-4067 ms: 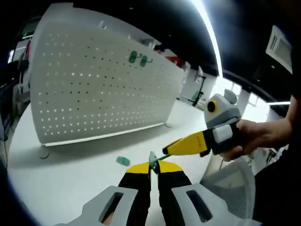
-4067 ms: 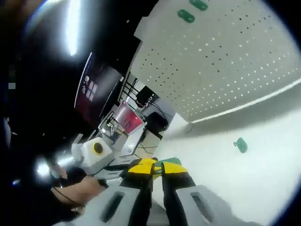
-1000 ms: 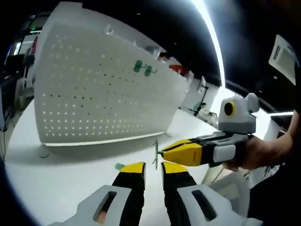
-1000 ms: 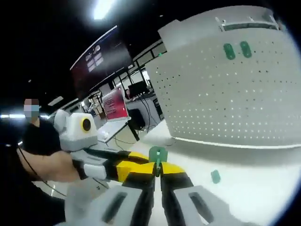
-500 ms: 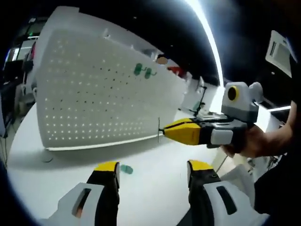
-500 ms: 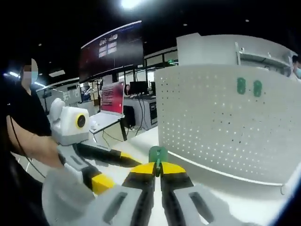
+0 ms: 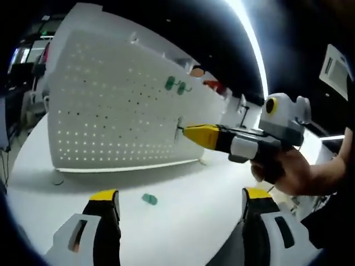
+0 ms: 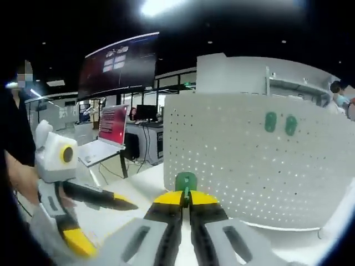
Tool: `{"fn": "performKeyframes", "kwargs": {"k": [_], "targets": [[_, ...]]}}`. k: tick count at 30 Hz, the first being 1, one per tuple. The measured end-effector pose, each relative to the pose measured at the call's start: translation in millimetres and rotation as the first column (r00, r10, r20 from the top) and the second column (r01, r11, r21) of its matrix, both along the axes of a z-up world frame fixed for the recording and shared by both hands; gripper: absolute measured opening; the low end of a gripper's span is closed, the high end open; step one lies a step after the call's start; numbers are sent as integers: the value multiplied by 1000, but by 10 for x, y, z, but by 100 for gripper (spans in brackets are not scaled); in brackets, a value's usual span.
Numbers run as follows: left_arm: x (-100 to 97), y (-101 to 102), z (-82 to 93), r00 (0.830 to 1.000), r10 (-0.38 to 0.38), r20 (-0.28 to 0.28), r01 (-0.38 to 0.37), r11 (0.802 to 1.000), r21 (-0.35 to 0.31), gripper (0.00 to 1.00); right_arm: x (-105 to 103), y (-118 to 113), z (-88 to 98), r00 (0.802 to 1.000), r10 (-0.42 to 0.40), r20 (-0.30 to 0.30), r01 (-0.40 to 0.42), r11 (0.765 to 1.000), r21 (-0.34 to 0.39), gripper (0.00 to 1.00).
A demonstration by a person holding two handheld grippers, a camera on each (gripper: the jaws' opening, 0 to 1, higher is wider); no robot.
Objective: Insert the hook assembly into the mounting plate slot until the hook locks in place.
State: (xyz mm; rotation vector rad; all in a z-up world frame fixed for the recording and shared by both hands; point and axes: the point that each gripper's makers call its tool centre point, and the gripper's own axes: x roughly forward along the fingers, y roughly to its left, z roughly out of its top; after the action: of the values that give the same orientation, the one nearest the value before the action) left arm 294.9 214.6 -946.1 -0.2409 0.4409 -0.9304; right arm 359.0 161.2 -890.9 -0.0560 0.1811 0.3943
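Green hook assembly [image 8: 186,181] clamped in my right gripper [image 8: 186,198].
Rounded glossy plastic tab; white perforated pegboard [image 8: 255,160] at twelve o'clock; left gripper [image 7: 180,195] spread wide.

One white pegboard [image 7: 116,111] stands on one white table [image 7: 183,205]. Green hook pieces, four counted: two mounted side by side high on the pegboard [image 8: 270,122] [image 8: 290,125], one loose on the table [image 7: 148,198], one pinched in the right gripper [image 8: 186,197] as the hook assembly [image 8: 186,182]. Two grippers, with the left gripper [image 7: 180,202] spread wide; one red-lit laptop screen [image 8: 112,125] and one big dark wall display [image 8: 119,64] behind.
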Motion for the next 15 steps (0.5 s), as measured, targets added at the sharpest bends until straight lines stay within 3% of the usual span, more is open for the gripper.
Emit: {"fn": "performKeyframes", "kwargs": {"k": [15], "targets": [[6,84,-20,999,27,-35,-27,1000,-8,100,567,-179,434,982,-149,118,147,989,27,0]]}}
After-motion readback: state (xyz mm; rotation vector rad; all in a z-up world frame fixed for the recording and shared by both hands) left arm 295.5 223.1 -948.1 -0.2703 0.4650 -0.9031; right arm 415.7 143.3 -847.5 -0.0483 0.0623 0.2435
